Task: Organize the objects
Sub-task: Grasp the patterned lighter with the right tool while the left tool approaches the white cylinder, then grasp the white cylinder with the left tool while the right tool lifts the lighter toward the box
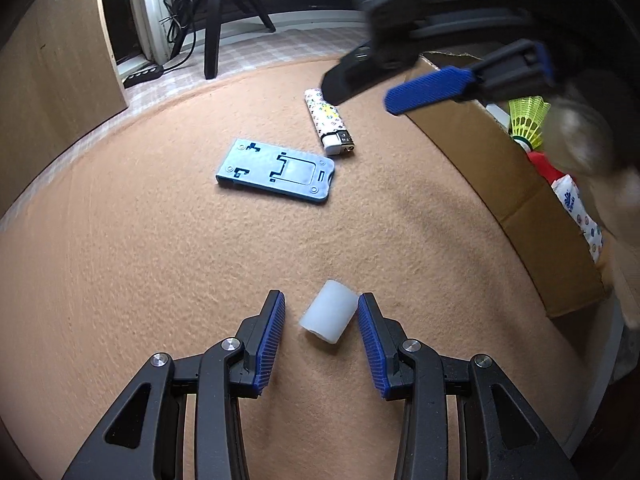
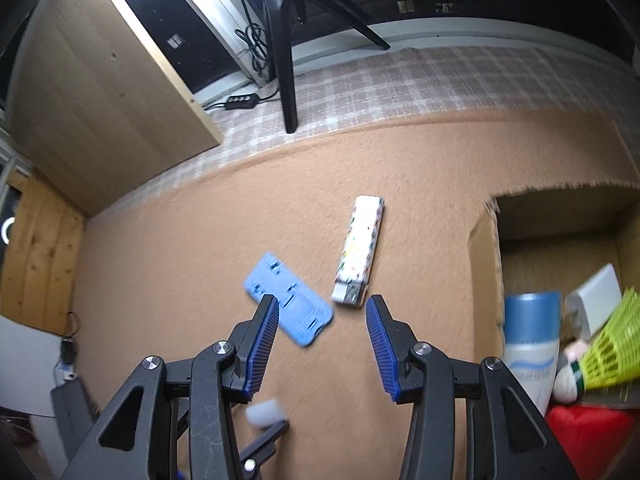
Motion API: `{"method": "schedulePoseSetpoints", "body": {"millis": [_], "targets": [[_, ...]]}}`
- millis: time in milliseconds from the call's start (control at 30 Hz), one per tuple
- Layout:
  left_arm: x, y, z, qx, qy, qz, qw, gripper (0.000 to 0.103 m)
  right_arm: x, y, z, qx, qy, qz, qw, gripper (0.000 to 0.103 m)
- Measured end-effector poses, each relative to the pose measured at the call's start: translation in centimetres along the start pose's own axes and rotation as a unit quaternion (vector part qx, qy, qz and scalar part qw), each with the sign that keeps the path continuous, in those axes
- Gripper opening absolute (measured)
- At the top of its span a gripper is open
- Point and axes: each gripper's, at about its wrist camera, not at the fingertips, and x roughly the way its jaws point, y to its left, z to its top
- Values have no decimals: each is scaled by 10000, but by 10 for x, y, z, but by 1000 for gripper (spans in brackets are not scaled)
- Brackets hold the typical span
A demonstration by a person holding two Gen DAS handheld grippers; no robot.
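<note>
- Bare orange mat [image 1: 140, 280] lies open left of the white tube [image 1: 329, 317].
- Cardboard box [image 1: 500, 184] walls off the right.
- Blue plate [image 1: 276, 170] and lighter [image 1: 328, 122] lie ahead.

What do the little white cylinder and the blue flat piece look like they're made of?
White cylinder: probably soft silicone or foam, matte, translucent, with a hollow end. Blue flat piece: likely rigid moulded plastic, slightly glossy, with crisp cut-out slots and round corner marks.
</note>
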Motion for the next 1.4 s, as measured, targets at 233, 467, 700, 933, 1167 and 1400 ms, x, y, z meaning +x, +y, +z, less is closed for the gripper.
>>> {"method": "schedulePoseSetpoints", "body": {"millis": [233, 467, 700, 933, 1167, 1400], "targets": [[2, -2, 2, 196, -17, 41, 9998, 34, 18, -3, 13, 63, 101, -266, 9996, 42], [-2, -3, 2, 156, -53, -135, 9998, 26, 31, 1, 16, 4, 217, -453, 9987, 42], [-5, -1, -4, 88, -49, -228, 9997, 36, 52, 1, 28, 51, 333, -920, 9952, 41], [-4, 11, -10, -91, -47, -190, 9998, 36, 57, 3, 27, -142, 262, -1198, 9924, 21], [-1, 9, -8, -6, -56, -154, 9999, 36, 45, 2, 7, -177, 342, -994, 9943, 21], [0, 10, -5, -86, -67, -193, 9998, 36, 28, -2, -34, -182, 403, -598, 9972, 21]]}}
